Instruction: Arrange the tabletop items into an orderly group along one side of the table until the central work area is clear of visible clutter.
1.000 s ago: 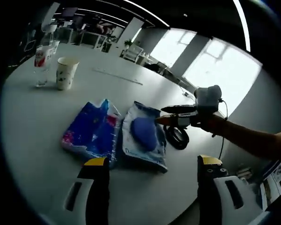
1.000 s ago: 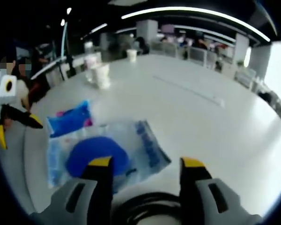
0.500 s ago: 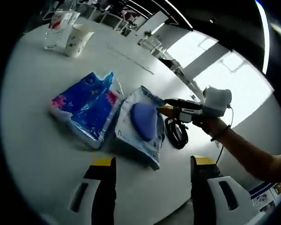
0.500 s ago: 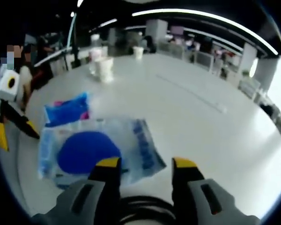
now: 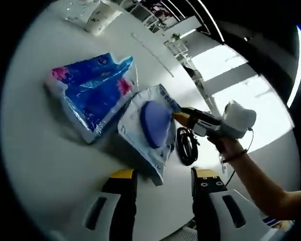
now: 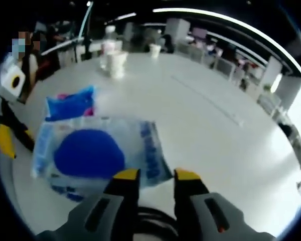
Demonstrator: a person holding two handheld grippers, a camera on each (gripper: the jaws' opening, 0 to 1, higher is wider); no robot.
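Clear plastic is wrapping a blue disc (image 5: 153, 123) lying mid-bench (image 5: 35, 150), beside a blue tissue pack (image 5: 90, 98). Black cable (image 5: 185, 145) is sitting half hidden behind the right hand-held gripper (image 6: 150, 176), whose narrowly parted jaws are nearing the wrapper's edge. Left hand-held gripper (image 5: 160, 175) is hovering, jaws apart, holding nothing. Paper cups (image 6: 115, 63) are looking blurry.
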